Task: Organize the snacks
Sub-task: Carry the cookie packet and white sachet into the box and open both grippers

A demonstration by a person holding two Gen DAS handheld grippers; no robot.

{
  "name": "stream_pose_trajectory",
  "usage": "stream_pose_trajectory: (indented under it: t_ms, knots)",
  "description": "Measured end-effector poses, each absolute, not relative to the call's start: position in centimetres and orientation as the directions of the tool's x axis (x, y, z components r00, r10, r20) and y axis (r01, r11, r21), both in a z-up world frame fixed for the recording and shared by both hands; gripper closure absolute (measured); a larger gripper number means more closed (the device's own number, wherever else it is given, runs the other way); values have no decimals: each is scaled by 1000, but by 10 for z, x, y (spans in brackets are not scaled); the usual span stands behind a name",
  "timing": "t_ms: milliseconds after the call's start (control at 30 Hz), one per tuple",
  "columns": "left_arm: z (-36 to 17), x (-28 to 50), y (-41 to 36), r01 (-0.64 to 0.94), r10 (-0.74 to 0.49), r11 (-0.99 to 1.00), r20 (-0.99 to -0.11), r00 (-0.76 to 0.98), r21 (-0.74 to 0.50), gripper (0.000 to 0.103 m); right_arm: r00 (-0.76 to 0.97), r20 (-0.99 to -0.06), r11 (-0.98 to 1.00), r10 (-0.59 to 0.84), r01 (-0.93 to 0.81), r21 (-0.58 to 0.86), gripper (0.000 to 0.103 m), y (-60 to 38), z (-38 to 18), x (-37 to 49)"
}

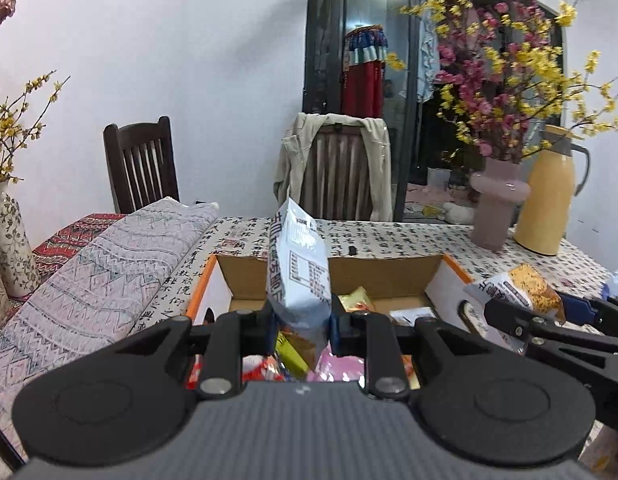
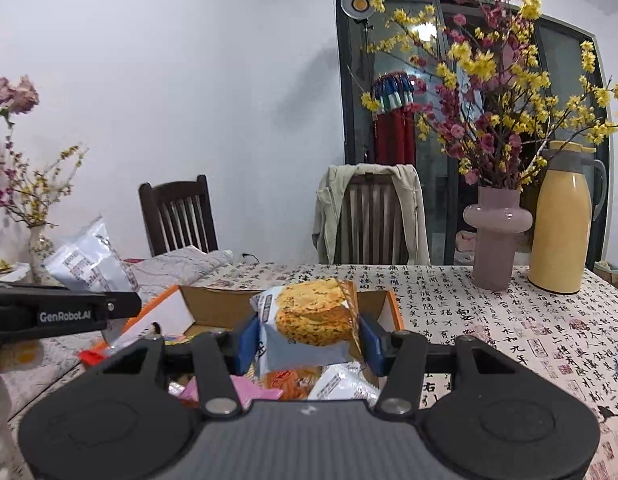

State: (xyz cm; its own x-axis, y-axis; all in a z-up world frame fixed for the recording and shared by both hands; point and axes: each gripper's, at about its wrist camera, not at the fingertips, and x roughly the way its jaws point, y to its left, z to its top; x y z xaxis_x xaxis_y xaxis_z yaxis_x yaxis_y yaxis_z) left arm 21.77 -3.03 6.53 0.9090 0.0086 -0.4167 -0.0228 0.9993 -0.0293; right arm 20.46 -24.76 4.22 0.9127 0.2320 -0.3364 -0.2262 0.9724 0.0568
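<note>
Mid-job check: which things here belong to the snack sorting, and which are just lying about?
Job: cardboard box; white packet in left gripper; cookie packet in right gripper; loose snacks in box.
Lying about: pink vase; yellow thermos; folded cloth.

I count two grippers, left [image 1: 301, 320] and right [image 2: 307, 340], each clamping one snack packet [image 1: 299, 276] [image 2: 309, 320]; one cardboard box [image 1: 389, 276], two chairs [image 1: 141, 164], one yellow flask [image 1: 549, 196].

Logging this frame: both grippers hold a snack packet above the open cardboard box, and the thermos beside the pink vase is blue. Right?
One slip: the thermos beside the pink vase is yellow, as the right wrist view shows. The left gripper and right gripper do each hold a snack packet above the cardboard box.
</note>
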Motion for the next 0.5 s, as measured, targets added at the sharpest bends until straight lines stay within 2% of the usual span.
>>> stream_pose_trajectory:
  t_ms: [200,333,500]
  knots:
    - [40,254,-20,-60,39,998,-442,896,-33,79,898,-389,979,204,-190,74,52,-243,17,247]
    - [17,263,-13,-63,45,998,-458,888,-25,79,893,-405,980,197,-183,73,51,-246,-9,258]
    - [13,264,-9,-58,34,998,-456,890,-40,78,880,-423,976,215,-201,79,50,-244,-14,256]
